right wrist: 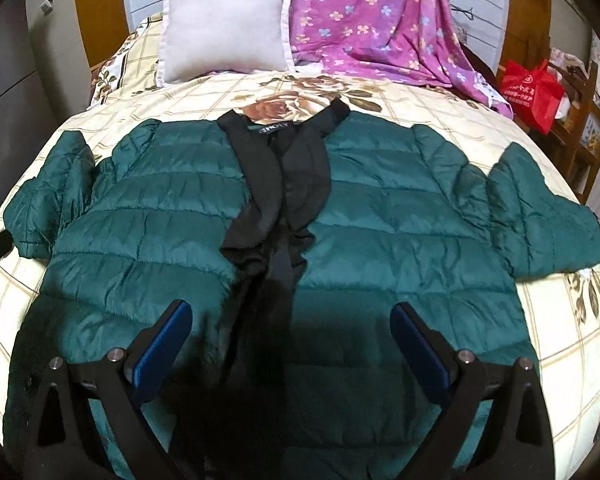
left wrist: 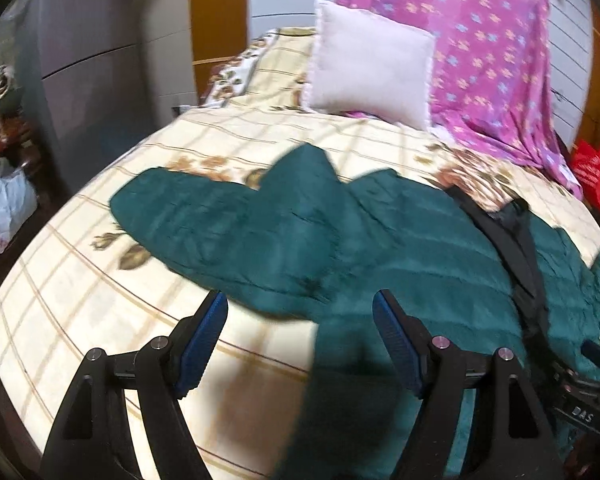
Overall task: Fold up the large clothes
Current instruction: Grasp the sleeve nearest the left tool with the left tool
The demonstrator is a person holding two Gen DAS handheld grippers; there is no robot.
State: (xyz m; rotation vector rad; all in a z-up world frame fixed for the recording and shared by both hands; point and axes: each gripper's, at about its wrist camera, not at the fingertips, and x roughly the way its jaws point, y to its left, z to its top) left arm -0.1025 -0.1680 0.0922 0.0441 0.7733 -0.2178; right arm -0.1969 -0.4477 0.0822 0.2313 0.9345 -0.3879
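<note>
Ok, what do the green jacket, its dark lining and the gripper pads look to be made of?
The green jacket looks like thin, slightly shiny synthetic shell, probably nylon or polyester: it is quilted in puffy horizontal bands that catch the light. The dark lining seems a smoother, flatter black fabric. The pads on the open right gripper look like blue ribbed rubber or plastic.

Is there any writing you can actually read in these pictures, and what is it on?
"BAS": white letters on a black device at the lower right of the left view; possibly cut off.
Neck label inside the green jacket: light letters, too blurred to read.
Red bag beside the bed: white print, too small to read.
</note>
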